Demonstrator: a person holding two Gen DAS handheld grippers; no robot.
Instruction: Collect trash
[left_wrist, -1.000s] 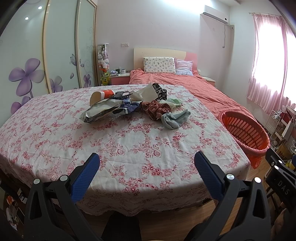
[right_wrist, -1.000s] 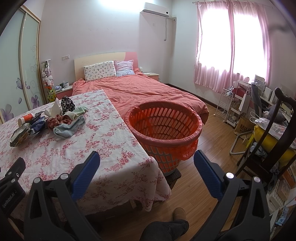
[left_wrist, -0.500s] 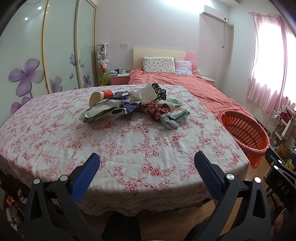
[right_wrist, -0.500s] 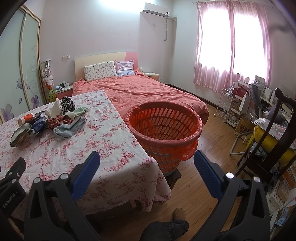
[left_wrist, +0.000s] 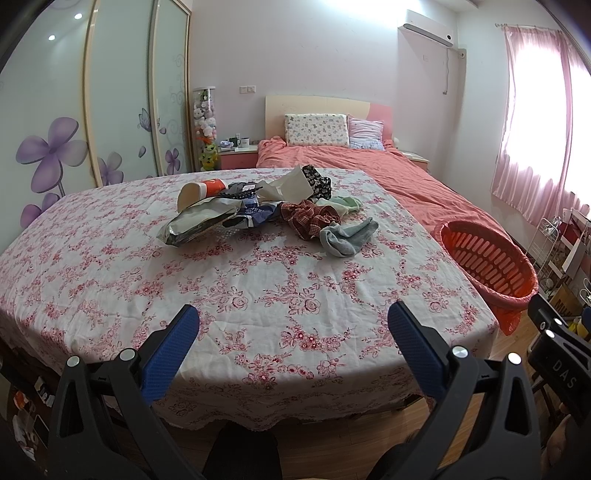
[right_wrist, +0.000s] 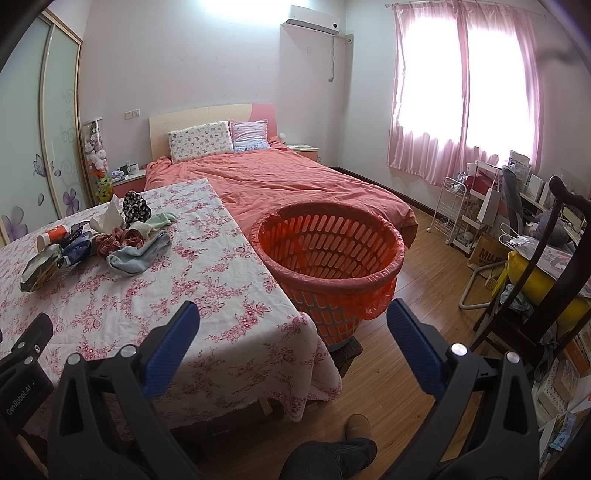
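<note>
A pile of trash and cloth lies at the far middle of the table with the floral cloth (left_wrist: 258, 295): a silver snack bag (left_wrist: 199, 223), a paper cup (left_wrist: 201, 192), a white paper (left_wrist: 291, 184), a blue wrapper (left_wrist: 258, 214), a plaid cloth (left_wrist: 310, 218) and a blue-grey sock (left_wrist: 349, 238). The pile also shows in the right wrist view (right_wrist: 92, 236). An orange basket (right_wrist: 328, 258) lined with an orange bag stands at the table's right side. My left gripper (left_wrist: 293, 332) is open and empty over the near table edge. My right gripper (right_wrist: 293, 332) is open and empty, near the basket.
A bed with an orange cover (right_wrist: 295, 184) lies behind the table. Sliding wardrobe doors (left_wrist: 74, 110) stand at the left. A dark wooden chair (right_wrist: 554, 288), a white rack (right_wrist: 458, 210) and clutter stand at the right. The wooden floor (right_wrist: 406, 332) lies around the basket.
Both views have barely shifted; the grippers stay open and nothing on the table has moved.
</note>
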